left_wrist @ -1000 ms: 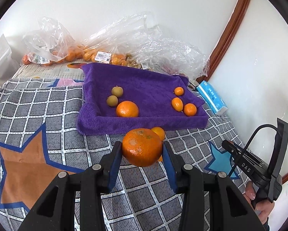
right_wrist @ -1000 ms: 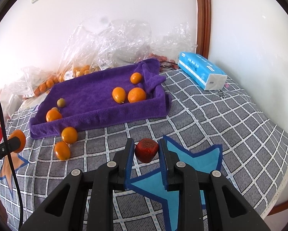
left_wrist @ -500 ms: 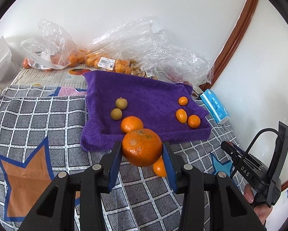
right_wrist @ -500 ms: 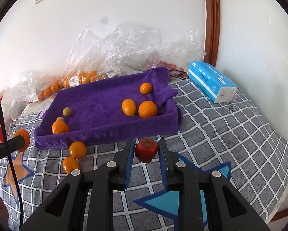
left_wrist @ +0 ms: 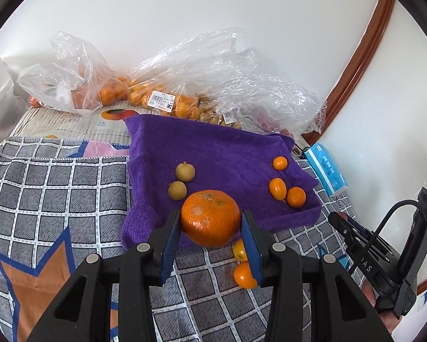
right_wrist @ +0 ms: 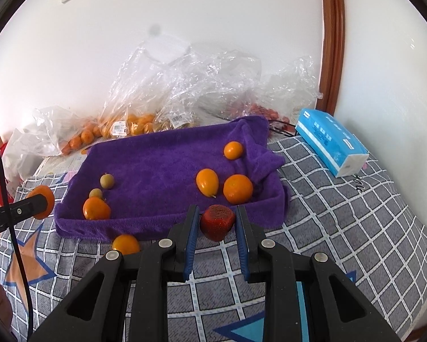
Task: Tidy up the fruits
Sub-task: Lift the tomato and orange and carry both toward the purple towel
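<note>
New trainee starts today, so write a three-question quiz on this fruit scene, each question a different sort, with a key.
1. True or false: the left gripper is shut on a big orange.
2. What does the right gripper hold? A) a strawberry B) a banana C) nothing
3. Fill in: the two small brownish fruits lie on the ______ towel.

Key: 1 true. 2 A, the strawberry. 3 purple.

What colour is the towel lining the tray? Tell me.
Purple; the towel shows best in the right wrist view.
</note>
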